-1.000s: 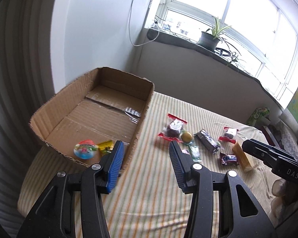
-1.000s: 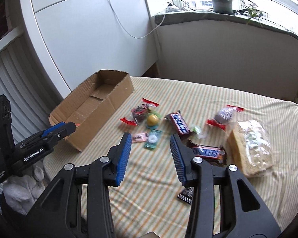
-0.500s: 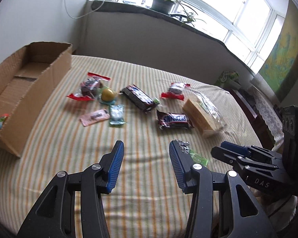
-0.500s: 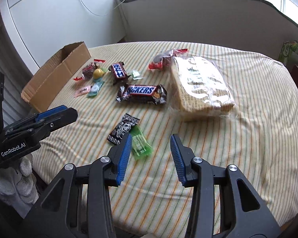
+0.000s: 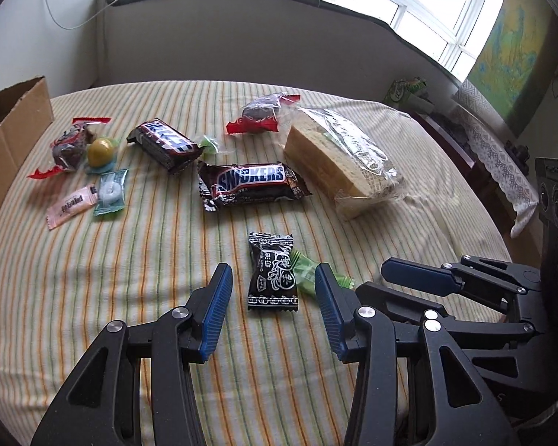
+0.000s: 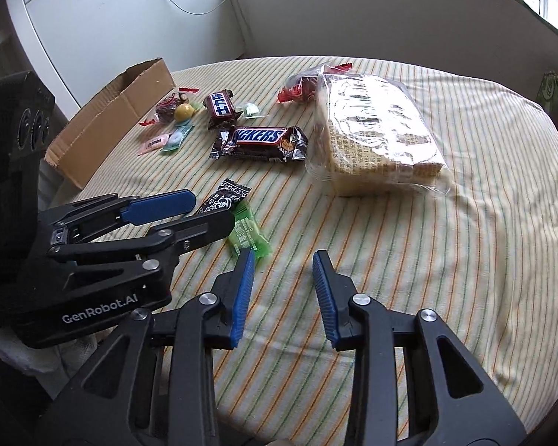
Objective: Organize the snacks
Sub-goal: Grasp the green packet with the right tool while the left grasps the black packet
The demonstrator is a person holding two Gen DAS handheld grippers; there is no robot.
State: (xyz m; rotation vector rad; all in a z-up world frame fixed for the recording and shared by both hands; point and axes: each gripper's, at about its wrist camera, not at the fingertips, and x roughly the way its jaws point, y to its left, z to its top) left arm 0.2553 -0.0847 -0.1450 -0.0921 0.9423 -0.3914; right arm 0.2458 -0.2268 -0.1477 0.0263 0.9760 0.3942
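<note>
While my left gripper (image 5: 269,290) hangs parted around the black candy packet (image 5: 273,273), apparently not pressing it, my right gripper (image 6: 283,271), jaws just narrowing, stands released over bare striped cloth (image 6: 446,260).

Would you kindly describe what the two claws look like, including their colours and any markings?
Both look alike: black angular frames with silver rivets, and two fingers faced with ribbed blue pads. The left claw has a boxy black body with round lenses and white lettering "GenRobot.AI" on its side, seen from the right wrist view. The right claw shows the same boxy body with lenses at the picture's right edge in the left wrist view. No cables or sleeves show.
</note>
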